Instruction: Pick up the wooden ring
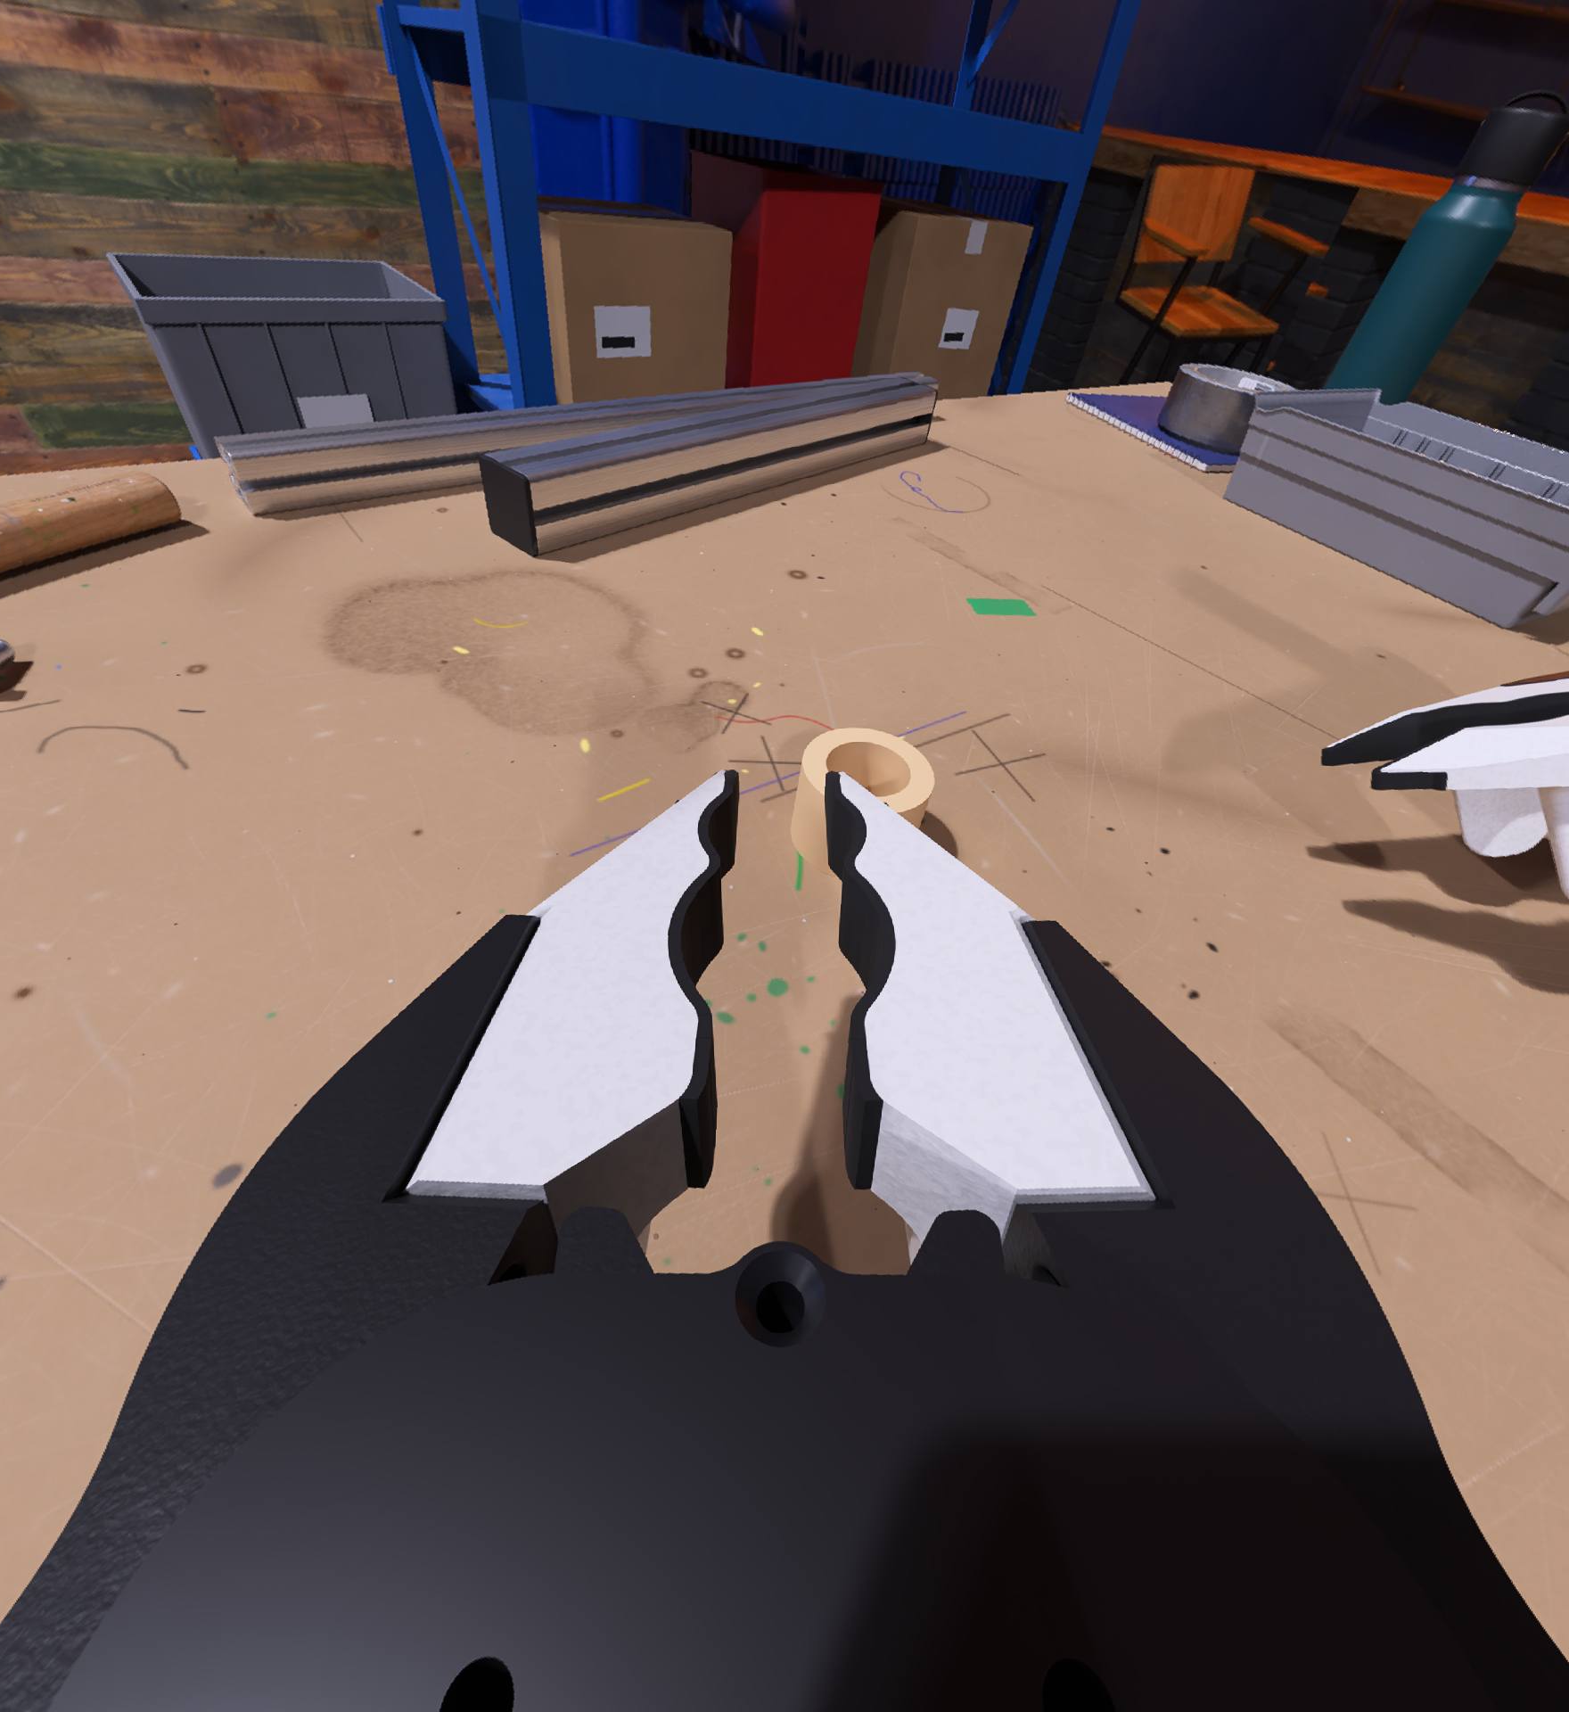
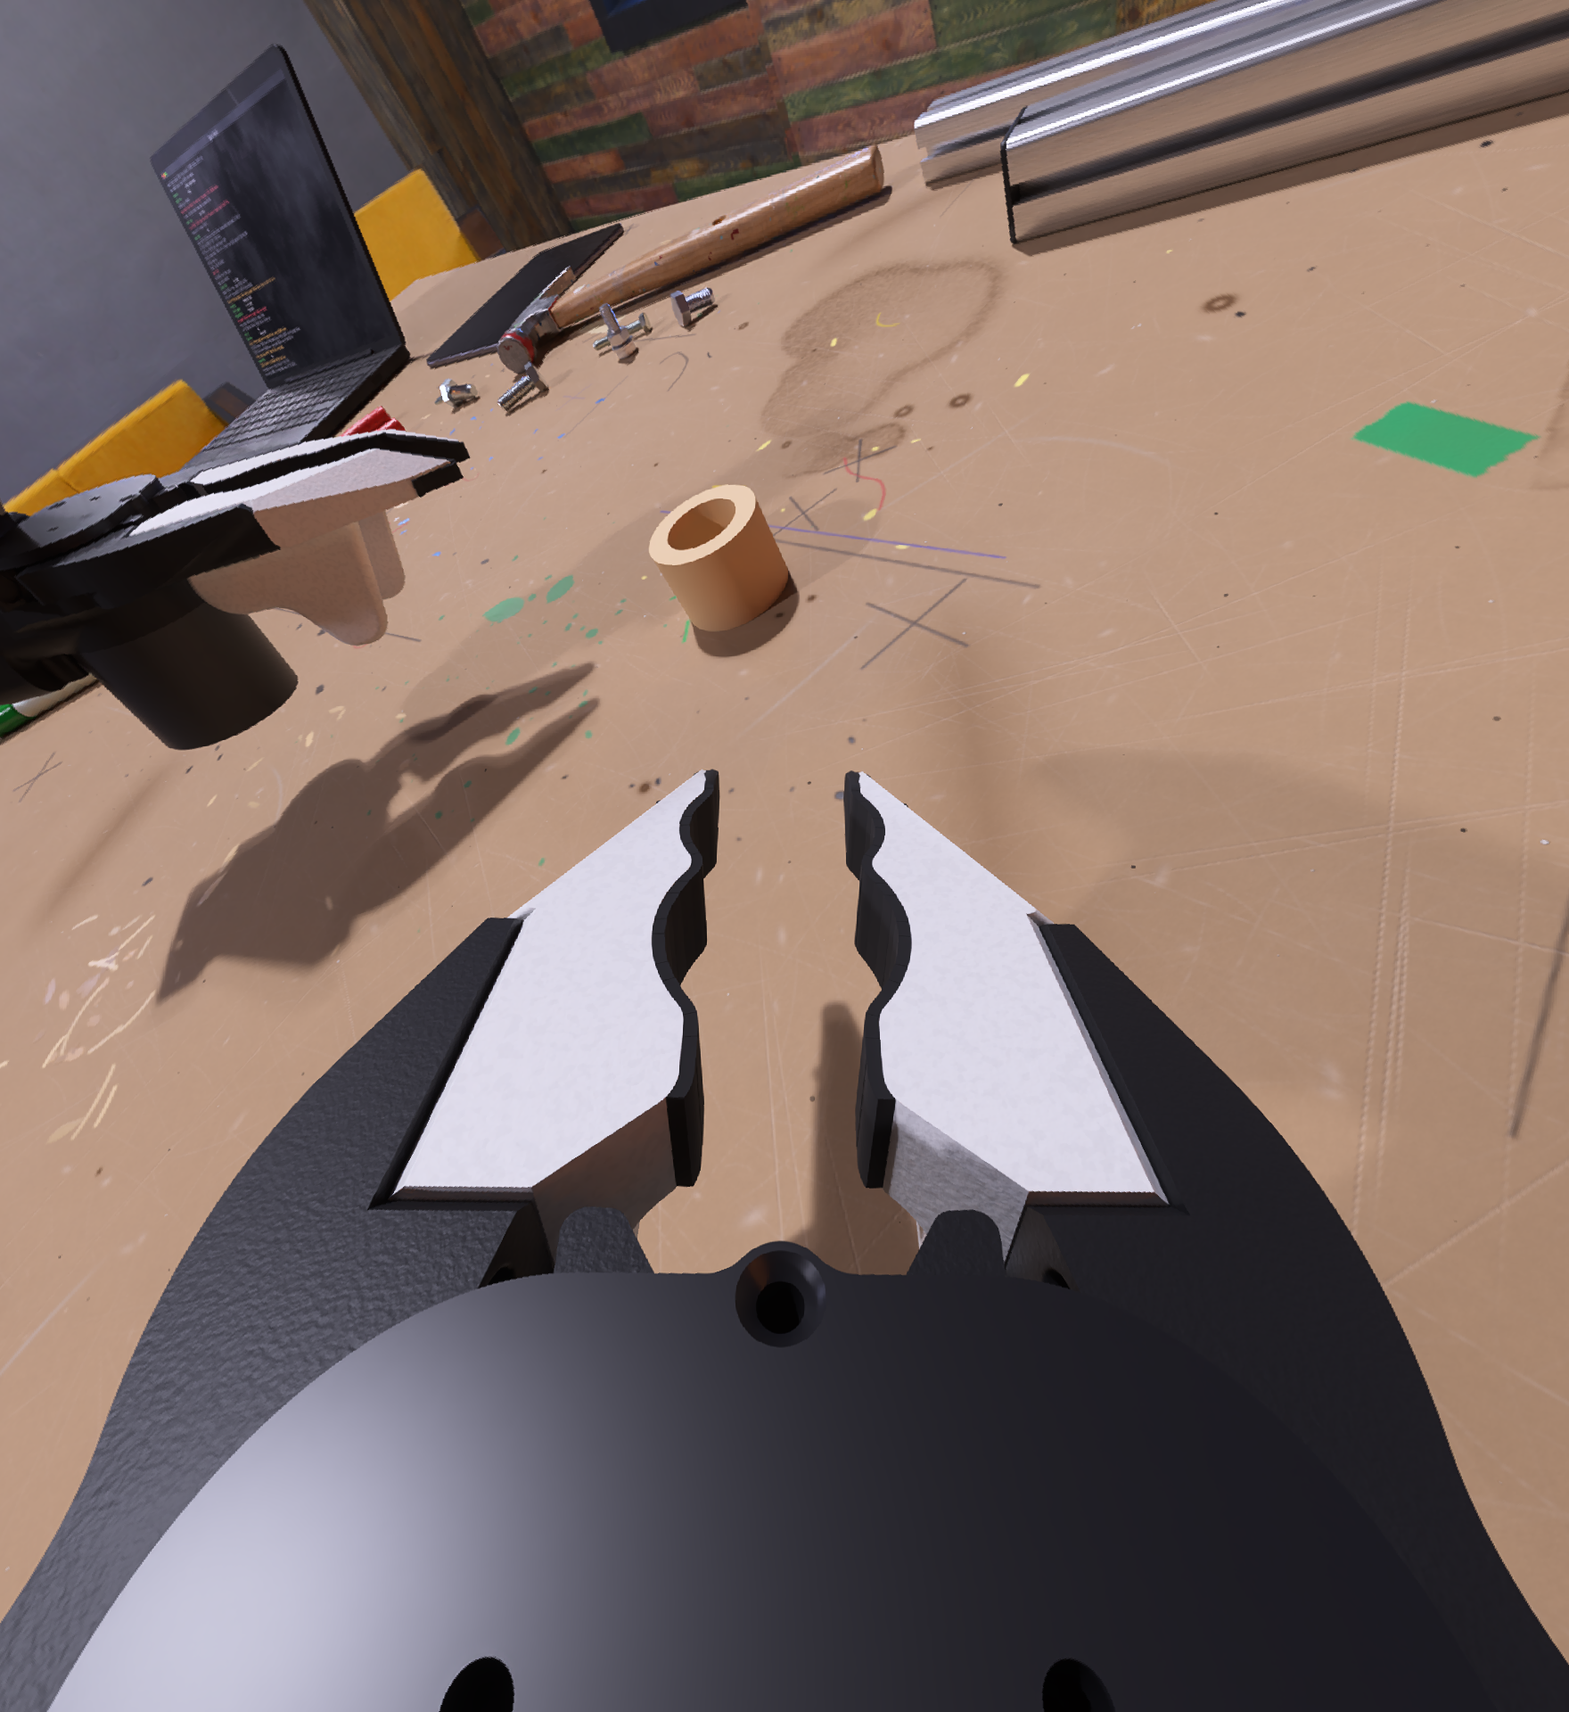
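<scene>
Ring of pale wood, the wooden ring (image 1: pixel 864 774), stands upright on the tan table (image 1: pixel 1225 973) with its hole facing up, and everything else sits around it. Just short of the ring hangs the left gripper (image 1: pixel 781 787), its fingers parted with nothing between them; in the left wrist view its right-hand fingertip overlaps the ring's near wall, though the right wrist view shows the left gripper (image 2: pixel 447 463) clear of the ring (image 2: pixel 716 556), off to one side and above the tabletop. The right gripper (image 2: pixel 781 787) is farther from the ring, also spread and empty. Beyond the ring lie two aluminium bars (image 1: pixel 688 463). A hammer (image 2: pixel 670 259) and loose bolts (image 2: pixel 623 329) lie well apart from the ring, near a laptop (image 2: pixel 281 250)
</scene>
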Motion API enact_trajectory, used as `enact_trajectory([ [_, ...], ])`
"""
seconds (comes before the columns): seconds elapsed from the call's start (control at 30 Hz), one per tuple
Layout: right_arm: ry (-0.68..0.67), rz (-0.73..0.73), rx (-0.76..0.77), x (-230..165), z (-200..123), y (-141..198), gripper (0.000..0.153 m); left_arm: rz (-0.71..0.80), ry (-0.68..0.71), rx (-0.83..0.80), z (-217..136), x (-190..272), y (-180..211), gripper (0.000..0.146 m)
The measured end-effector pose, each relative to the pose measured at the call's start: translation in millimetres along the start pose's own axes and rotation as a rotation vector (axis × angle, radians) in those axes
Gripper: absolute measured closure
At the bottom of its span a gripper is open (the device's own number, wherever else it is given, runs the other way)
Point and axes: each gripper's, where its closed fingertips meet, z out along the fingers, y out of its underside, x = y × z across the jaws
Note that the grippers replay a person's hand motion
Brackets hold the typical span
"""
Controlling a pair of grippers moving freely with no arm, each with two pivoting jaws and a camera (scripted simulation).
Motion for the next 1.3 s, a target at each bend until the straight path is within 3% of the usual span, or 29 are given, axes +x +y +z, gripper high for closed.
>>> enact_trajectory([
  [0.8, -0.009, -0.001, -0.002, -1, 0, 1, 0.125, -0.024, 0.002, -0.025, 2, -2, 3, 0.126],
  [0.97, -0.004, -0.052, 0.047, -3, 3, -14, 0.119, -0.047, -0.003, -0.049, 5, -5, 6, 0.125],
  [1.07, -0.069, -0.087, 0.023, -16, 16, -29, 0.105, -0.068, -0.001, -0.046, 5, -7, 5, 0.124],
  [1.17, -0.099, -0.279, -0.153, -24, 45, -31, 0.087, -0.075, 0.005, -0.026, 3, -7, 3, 0.124],
  [1.23, -0.114, -0.403, -0.238, -24, 71, -35, 0.085, -0.074, 0.008, -0.015, 1, -7, 2, 0.124],
  [1.3, -0.193, -0.425, -0.31, -30, 96, -37, 0.085, -0.069, 0.007, -0.019, -1, -9, 3, 0.124],
])
